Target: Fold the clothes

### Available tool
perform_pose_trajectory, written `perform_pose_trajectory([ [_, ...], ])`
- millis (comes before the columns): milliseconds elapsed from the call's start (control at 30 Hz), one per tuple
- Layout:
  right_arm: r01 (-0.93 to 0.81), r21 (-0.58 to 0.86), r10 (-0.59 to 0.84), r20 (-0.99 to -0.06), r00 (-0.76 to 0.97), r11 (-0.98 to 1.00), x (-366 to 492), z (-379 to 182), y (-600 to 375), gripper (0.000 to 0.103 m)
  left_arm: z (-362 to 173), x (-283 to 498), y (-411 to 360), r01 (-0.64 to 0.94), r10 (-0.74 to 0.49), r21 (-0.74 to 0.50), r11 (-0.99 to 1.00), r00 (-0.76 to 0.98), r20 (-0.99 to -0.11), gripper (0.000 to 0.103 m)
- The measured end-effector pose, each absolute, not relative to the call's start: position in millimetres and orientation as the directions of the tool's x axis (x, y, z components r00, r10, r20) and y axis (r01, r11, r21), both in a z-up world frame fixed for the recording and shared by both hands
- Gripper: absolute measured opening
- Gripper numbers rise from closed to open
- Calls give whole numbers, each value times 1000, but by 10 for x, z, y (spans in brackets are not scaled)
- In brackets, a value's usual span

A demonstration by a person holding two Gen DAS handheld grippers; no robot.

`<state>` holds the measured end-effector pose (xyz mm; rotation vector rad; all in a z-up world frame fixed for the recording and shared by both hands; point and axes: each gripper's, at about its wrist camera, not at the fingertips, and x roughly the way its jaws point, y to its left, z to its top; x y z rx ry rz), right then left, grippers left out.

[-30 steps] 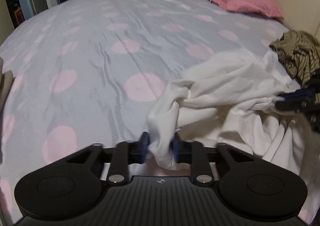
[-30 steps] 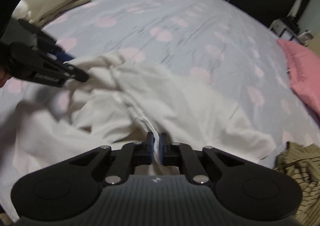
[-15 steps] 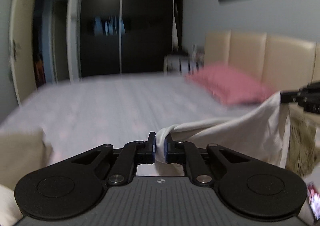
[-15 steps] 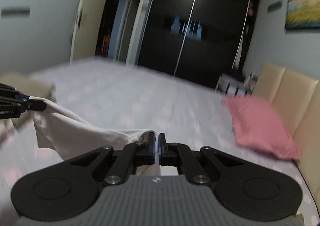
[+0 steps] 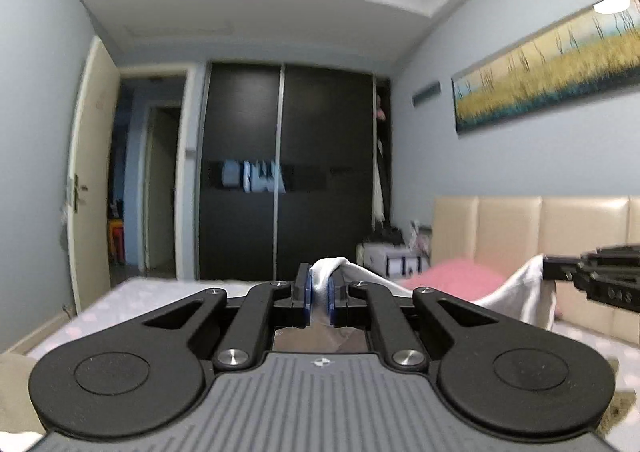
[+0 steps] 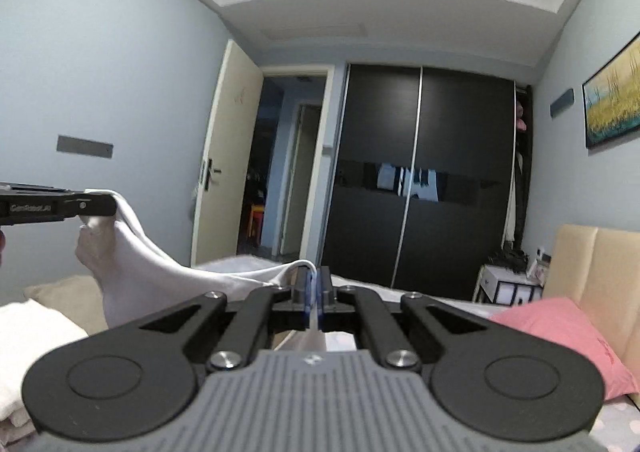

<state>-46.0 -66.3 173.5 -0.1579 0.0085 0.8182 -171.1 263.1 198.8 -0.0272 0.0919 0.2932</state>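
1. Left gripper [image 5: 319,294]: its jaws pinch a bunched corner of the white garment [image 5: 516,298], a knot of cloth poking up between the blue pads. This end hangs nearer the wardrobe's [image 5: 286,172] open-door side.
2. The garment itself: it is held up in the air over the bed [image 6: 236,266], in front of the wardrobe, strung from one gripper to the other. Its long axis runs level, side to side across the wardrobe front; the top edge sags in the middle and the body hangs below, out of sight.
3. Right gripper [image 6: 313,296]: closed tight on a thin edge of the same garment, toward the headboard side of the wardrobe, above the pink pillow [image 6: 560,336].
4. The step in hand looks like lifting and spreading the garment before laying it flat. To do it well, I judge both grips should stay firm, the hands drawn apart until the sag is gone, kept level with each other, then the cloth lowered evenly onto the bed, clear of the folded pile [image 6: 32,336].
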Motion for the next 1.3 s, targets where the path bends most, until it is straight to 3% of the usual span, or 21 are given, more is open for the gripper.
perform_pose_trajectory([
  [333, -606, -66, 493, -516, 700, 793, 475, 641, -824, 3, 708, -884, 2513, -43, -23, -111, 993, 847, -532, 8],
  [433, -568, -96, 402, -610, 682, 818, 636, 281, -902, 3, 433, -799, 2483, -18, -45, -99, 995, 803, -595, 32],
  [500, -542, -117, 348, -650, 675, 832, 720, 82, -953, 3, 314, -793, 2505, -20, -39, -89, 996, 788, -614, 62],
  [600, -506, -132, 286, -693, 662, 852, 814, -175, -1120, 3, 201, -842, 2630, -70, 23, -50, 996, 775, -632, 75],
  [833, -510, -162, 247, -727, 640, 845, 799, -434, -1373, 12, -65, -1068, 2907, -156, 145, 44, 987, 728, -670, 75],
  [900, -527, -176, 267, -705, 657, 831, 737, -344, -1363, 31, -118, -1172, 2900, -139, 161, 87, 987, 735, -659, 75],
  [967, -569, -167, 328, -673, 663, 805, 642, -237, -1321, 42, -181, -1247, 2881, -113, 189, 156, 981, 731, -655, 75],
  [1100, -706, -151, 473, -643, 602, 692, 364, -122, -1050, 41, -279, -1350, 2796, -21, 225, 298, 954, 706, -672, 74],
  [1300, -865, -126, 598, -674, 434, 486, -78, -105, -645, 40, -496, -1523, 2620, 294, 201, 514, 806, 680, -705, 69],
])
